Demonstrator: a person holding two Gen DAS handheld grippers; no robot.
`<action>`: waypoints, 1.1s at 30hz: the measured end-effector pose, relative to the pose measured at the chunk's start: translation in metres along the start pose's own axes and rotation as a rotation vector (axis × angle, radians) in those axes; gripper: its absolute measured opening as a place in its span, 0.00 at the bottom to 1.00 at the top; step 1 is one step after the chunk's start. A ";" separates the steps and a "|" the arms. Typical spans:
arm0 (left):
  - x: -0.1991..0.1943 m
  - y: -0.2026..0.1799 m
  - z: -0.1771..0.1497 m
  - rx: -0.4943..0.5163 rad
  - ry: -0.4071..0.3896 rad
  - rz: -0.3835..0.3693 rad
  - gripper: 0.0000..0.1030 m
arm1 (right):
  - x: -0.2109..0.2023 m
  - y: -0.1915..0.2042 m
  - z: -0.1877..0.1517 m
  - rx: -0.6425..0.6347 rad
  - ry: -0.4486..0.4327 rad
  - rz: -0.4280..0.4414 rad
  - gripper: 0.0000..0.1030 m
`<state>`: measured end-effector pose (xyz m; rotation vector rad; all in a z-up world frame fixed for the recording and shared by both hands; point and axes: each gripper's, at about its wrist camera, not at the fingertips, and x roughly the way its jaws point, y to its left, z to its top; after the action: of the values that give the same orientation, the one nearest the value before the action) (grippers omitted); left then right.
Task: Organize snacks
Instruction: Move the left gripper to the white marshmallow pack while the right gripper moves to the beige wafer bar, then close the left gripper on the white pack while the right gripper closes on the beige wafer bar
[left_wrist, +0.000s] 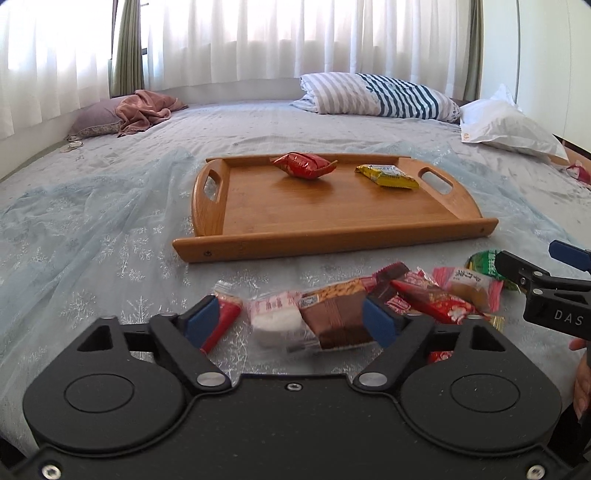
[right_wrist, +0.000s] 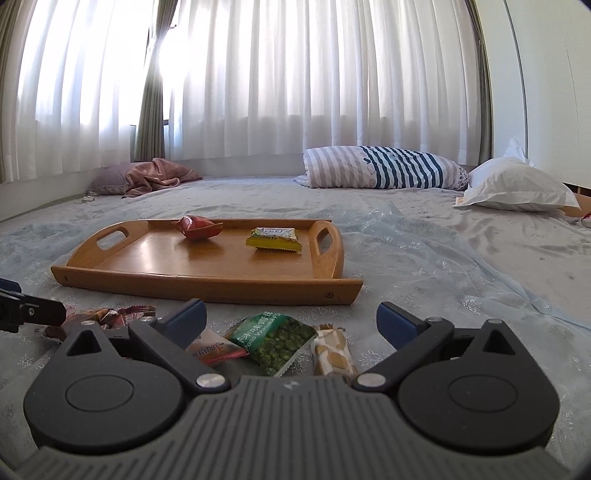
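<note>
A wooden tray (left_wrist: 332, 218) holding a red snack (left_wrist: 303, 165) and a yellow snack (left_wrist: 387, 175) was seen at mid-frame. Low in the frame, the left gripper (left_wrist: 291, 319) was spread apart around a brown wafer pack (left_wrist: 334, 317). The right gripper (right_wrist: 291, 325) was likewise held apart, a green pea packet (right_wrist: 282, 341) lying between its fingers.

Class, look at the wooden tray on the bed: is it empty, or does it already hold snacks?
Not empty. The wooden tray holds two snacks: a red packet and a yellow packet, lying apart near its far edge.
</note>
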<state>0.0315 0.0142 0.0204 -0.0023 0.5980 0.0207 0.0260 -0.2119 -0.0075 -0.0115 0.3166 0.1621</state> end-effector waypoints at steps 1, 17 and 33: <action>-0.002 0.000 -0.001 -0.001 -0.003 0.002 0.68 | -0.002 0.001 -0.002 -0.003 -0.005 -0.001 1.00; 0.012 0.015 -0.003 -0.078 0.035 0.060 0.45 | -0.009 -0.013 -0.014 0.062 0.026 -0.150 0.52; 0.017 0.021 0.002 -0.147 0.033 0.020 0.32 | 0.004 -0.004 -0.019 0.031 0.083 -0.134 0.25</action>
<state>0.0463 0.0353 0.0131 -0.1398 0.6282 0.0847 0.0249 -0.2160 -0.0270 -0.0087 0.4003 0.0239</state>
